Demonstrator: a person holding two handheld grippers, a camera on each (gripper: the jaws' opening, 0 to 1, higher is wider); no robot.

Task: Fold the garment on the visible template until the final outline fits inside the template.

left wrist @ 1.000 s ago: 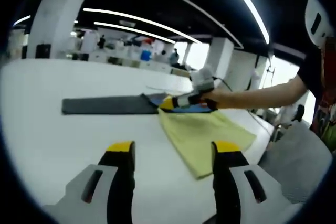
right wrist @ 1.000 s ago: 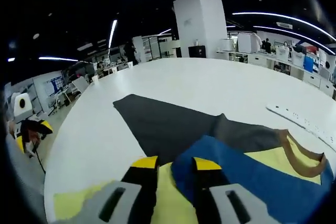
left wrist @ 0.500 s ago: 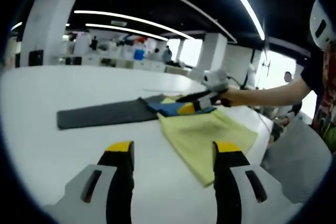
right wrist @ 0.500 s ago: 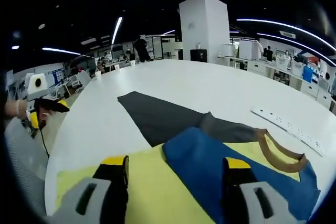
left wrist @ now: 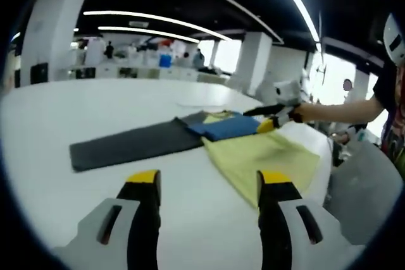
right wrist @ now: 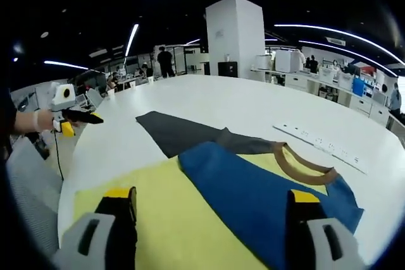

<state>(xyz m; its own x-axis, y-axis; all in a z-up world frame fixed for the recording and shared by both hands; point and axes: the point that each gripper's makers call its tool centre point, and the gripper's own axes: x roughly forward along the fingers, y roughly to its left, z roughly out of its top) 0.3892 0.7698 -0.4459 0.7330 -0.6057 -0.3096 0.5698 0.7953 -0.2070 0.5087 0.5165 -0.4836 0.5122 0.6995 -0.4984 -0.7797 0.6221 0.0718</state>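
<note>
Garment lying flat on white table, bare surface all round; right gripper now spread wide, released; left gripper spread, empty.

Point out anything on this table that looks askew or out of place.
The yellow garment lies mostly off the dark grey template, overlapping just its near end, with its blue sleeve folded across the body. A white power strip lies loose beside it. Nothing looks spilled or damaged.
</note>
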